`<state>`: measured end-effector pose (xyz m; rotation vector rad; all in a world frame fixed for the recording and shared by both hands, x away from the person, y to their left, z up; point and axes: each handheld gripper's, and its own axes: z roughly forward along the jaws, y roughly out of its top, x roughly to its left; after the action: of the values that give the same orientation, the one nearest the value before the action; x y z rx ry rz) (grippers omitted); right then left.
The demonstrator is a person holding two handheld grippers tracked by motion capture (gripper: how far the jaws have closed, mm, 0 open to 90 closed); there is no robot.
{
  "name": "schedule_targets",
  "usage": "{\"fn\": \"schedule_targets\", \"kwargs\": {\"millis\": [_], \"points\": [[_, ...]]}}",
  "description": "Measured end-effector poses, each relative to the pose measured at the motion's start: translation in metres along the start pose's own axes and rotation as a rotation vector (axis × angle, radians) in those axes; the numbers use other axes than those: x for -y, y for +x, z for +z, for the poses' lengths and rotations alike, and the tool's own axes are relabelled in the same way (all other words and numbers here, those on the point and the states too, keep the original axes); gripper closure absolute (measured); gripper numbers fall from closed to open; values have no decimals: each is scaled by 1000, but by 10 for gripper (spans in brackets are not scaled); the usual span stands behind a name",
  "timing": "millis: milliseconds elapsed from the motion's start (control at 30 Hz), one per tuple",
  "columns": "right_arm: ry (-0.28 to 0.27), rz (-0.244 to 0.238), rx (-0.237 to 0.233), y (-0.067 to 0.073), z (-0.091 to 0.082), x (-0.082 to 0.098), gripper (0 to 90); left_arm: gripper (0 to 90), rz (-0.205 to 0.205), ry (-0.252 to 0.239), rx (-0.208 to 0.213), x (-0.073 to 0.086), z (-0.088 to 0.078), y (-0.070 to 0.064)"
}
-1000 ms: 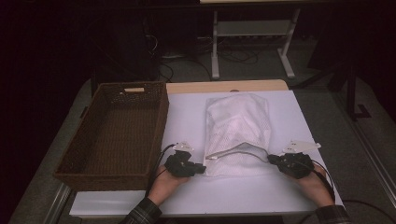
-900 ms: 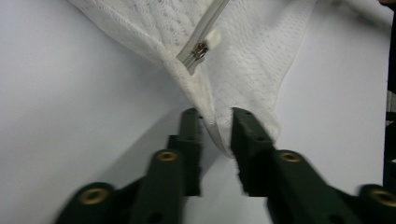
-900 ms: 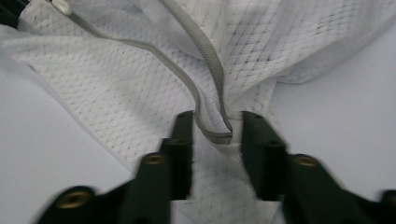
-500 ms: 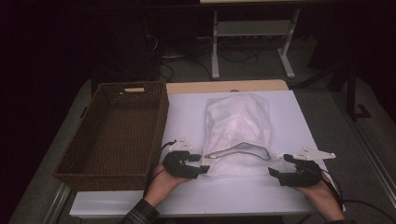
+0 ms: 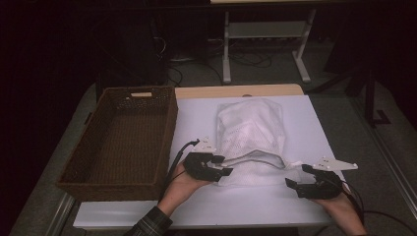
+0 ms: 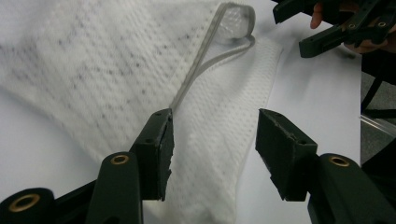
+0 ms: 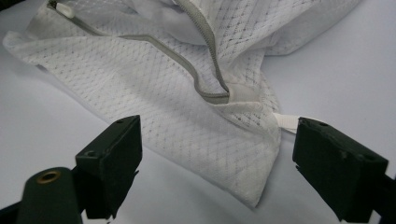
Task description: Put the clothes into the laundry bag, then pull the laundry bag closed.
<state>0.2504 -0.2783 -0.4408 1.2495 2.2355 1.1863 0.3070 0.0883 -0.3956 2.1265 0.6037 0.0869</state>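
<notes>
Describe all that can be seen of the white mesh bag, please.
The mesh bag is white netted fabric with a grey zipper, partly open, and a small white tab at one corner. It lies flat and bulging on the white table, right of the basket. Both grippers' jaws stand open at its near corners; no pad presses on it.

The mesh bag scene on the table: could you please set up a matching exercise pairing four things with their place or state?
Things:
1. mesh bag
2. wicker basket
3. left gripper
4. right gripper

Places or states:
a. jaws open at the bag's near right corner
b. lies flat in the middle of the white table top, zip open
c. stands at the table's left side
d. jaws open over the bag's near left edge

Pairs: 1-b, 2-c, 3-d, 4-a
</notes>
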Motion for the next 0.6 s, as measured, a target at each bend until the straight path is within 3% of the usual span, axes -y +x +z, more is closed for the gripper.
{"fn": "schedule_targets", "kwargs": {"millis": [600], "points": [[-16, 27, -8, -5, -2, 0, 152, 513, 79, -15, 12, -52, 44, 2]]}}
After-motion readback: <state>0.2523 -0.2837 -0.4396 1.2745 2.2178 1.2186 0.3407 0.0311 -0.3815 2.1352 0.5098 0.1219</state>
